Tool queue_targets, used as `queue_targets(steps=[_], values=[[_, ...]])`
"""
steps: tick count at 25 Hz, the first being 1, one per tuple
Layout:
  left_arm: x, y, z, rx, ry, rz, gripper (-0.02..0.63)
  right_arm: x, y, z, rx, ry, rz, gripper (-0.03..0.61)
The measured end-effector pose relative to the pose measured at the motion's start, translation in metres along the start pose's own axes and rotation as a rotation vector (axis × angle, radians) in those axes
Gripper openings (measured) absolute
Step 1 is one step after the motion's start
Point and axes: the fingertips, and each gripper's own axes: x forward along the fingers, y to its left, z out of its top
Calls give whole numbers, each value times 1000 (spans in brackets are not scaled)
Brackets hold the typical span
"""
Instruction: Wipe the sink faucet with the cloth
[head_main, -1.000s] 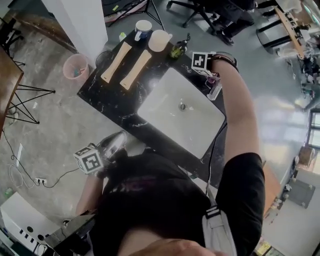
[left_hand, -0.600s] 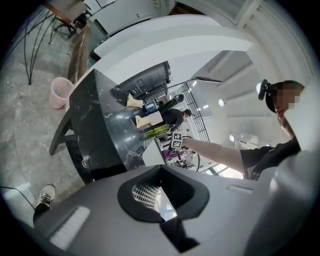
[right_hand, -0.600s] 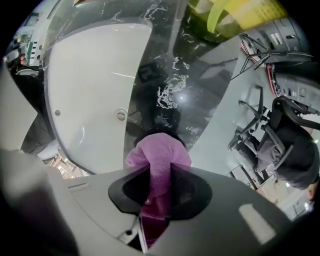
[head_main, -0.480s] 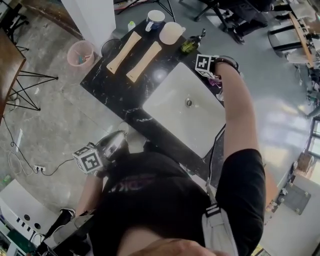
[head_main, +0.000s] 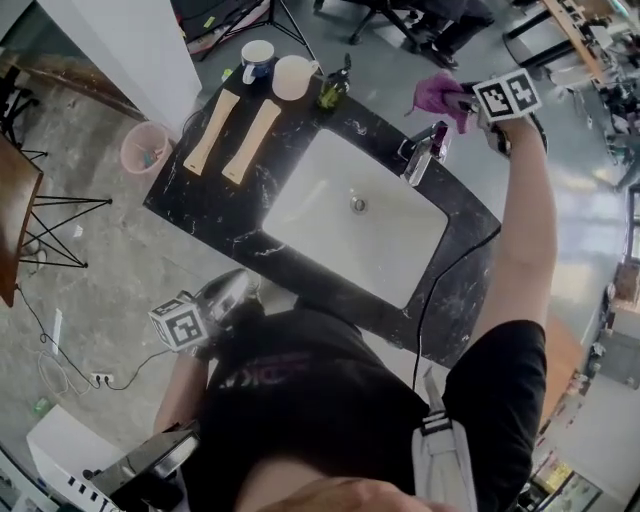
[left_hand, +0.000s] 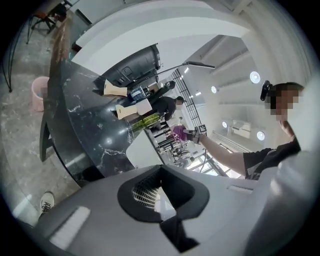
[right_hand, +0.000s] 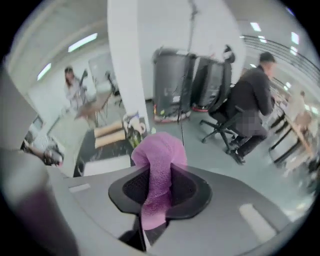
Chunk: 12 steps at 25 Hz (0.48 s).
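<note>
A chrome faucet (head_main: 420, 155) stands at the back rim of the white sink (head_main: 320, 210), which is set in a black marble counter (head_main: 190, 190). My right gripper (head_main: 455, 100) hangs in the air up and to the right of the faucet, apart from it, shut on a purple cloth (head_main: 437, 97). In the right gripper view the cloth (right_hand: 159, 165) is pinched between the pads and bunches above them. My left gripper (head_main: 238, 285) stays low at the person's side, in front of the counter. Its jaws stand a little apart around nothing (left_hand: 162, 200).
Two wooden boards (head_main: 208, 132) (head_main: 252, 140), a mug (head_main: 258, 58), a beige cup (head_main: 293, 77) and a green bottle (head_main: 332, 92) sit at the counter's far end. A pink bin (head_main: 147, 147) stands on the floor beside it. A cable (head_main: 440, 290) crosses the counter's near right.
My right gripper has lifted the cloth up and to the right, off the faucet, and has rolled over. The faucet now shows bare. The left gripper has barely moved.
</note>
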Motion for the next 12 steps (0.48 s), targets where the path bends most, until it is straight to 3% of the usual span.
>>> queue_targets(steps=[3, 5, 8, 12], values=[[12, -5, 1, 19, 26, -14, 2, -42, -22, -28, 375, -428, 19, 94], [20, -10, -2, 17, 34, -14, 2, -38, -31, -79, 628, -623, 31, 94], [31, -18, -4, 32, 74, -7, 2, -3, -19, -147, 892, -790, 85, 94], [49, -32, -19, 65, 132, 2, 2, 27, -19, -162, 1062, -885, 228, 94]])
